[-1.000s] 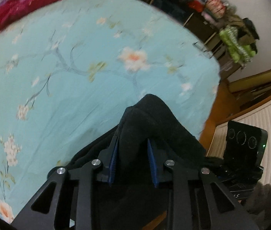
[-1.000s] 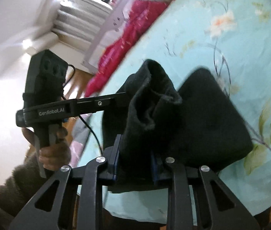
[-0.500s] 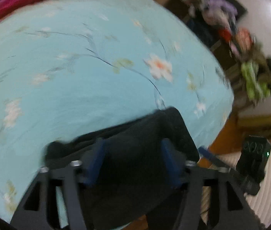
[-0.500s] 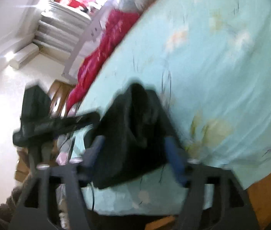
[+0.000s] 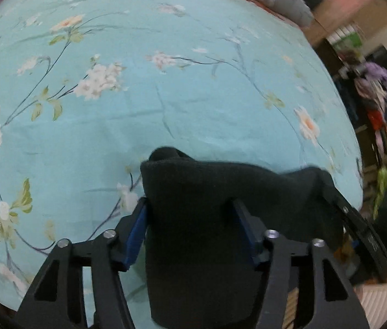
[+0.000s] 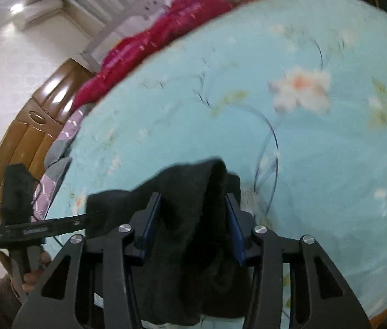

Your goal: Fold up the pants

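Blue-padded fingers (image 5: pixel 136 227) around fuzzy black pants (image 5: pixel 201 219)

Black pants (image 5: pixel 201 205) lie on a light blue bedsheet (image 5: pixel 166 82) printed with white and peach blossoms; a magenta quilt (image 6: pixel 163 41) lies along its far edge.

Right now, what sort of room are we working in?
Most likely a bedroom at home. The black pants are held over a bed with a light blue floral sheet, a red quilt bunched at its far edge, and clothes piled along the wall.

Bare bedsheet (image 5: pixel 193 96) ahead, red quilt (image 6: pixel 152 44) (far edge) bordering
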